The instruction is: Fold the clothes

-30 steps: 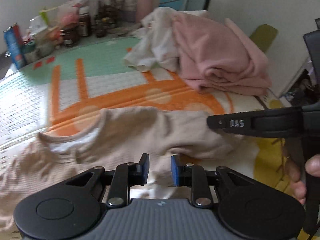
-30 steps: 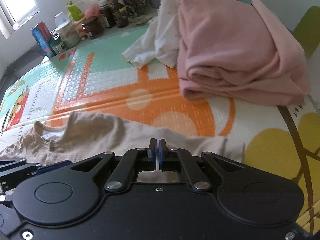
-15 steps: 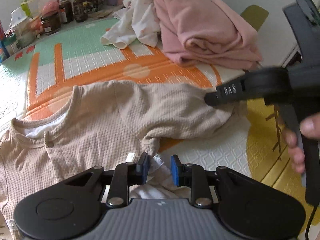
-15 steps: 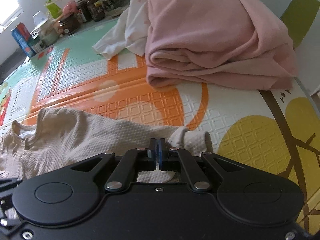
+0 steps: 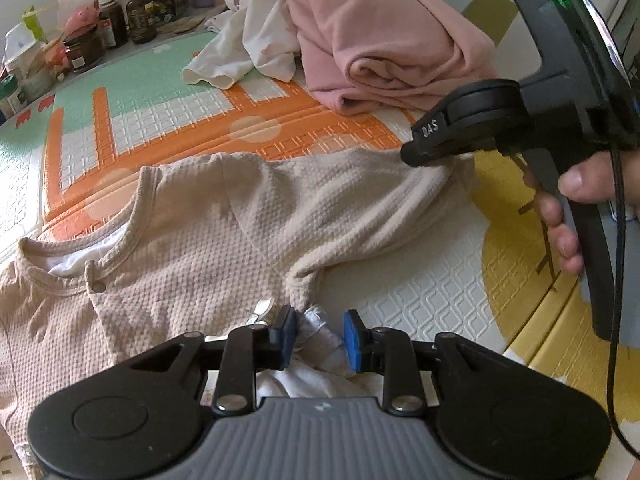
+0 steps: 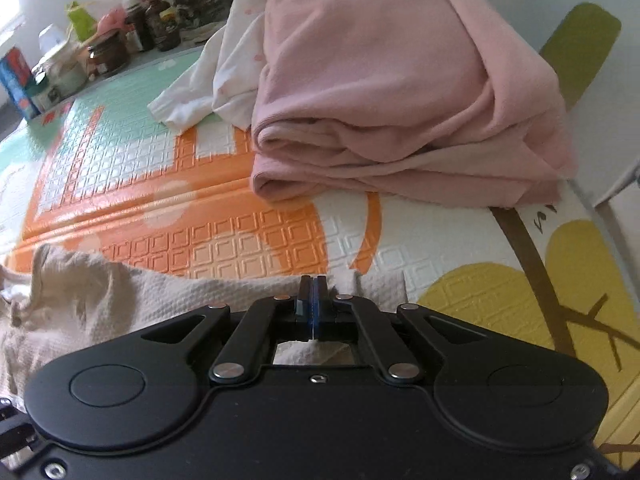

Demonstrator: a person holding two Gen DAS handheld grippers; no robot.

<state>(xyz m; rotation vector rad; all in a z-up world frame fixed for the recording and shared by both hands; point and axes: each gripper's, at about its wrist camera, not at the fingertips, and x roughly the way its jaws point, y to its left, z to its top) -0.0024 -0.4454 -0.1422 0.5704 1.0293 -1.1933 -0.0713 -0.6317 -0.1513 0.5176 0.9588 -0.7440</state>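
Garment: a beige waffle-knit top (image 5: 224, 240) with a ribbed round neckline lies spread on a patterned foam play mat (image 5: 160, 120) in orange, mint, white and yellow; its neckline points to the left of the left wrist view and one sleeve runs out to the right.
Change in garment: a second ago the top was bunched and blurred; now it lies flatter and wider, with the sleeve drawn out straight.
Right gripper: the right gripper (image 6: 314, 300) has its blue pads pressed together, pinching the end of the beige sleeve; cloth shows through the opening behind the pads.
Change in right gripper: it has moved to the right along the mat, and the pink pile now fills more of its view.
Right hand: the person's fingers (image 5: 560, 220) wrap the black handle at the right edge of the left wrist view.
Left gripper: the left gripper (image 5: 318, 338) hangs over the lower hem near the underarm, its blue pads apart, with crumpled white fabric (image 5: 316, 376) between and below them; not clamped.
Change in left gripper: the gap between its pads matches the earlier pictures.
Beyond: a folded pink garment (image 6: 392, 92) sits well apart at the far side, touching a crumpled white garment (image 5: 248, 48).
Far edge: jars and bottles (image 5: 120, 24) stand clustered beyond the mat.
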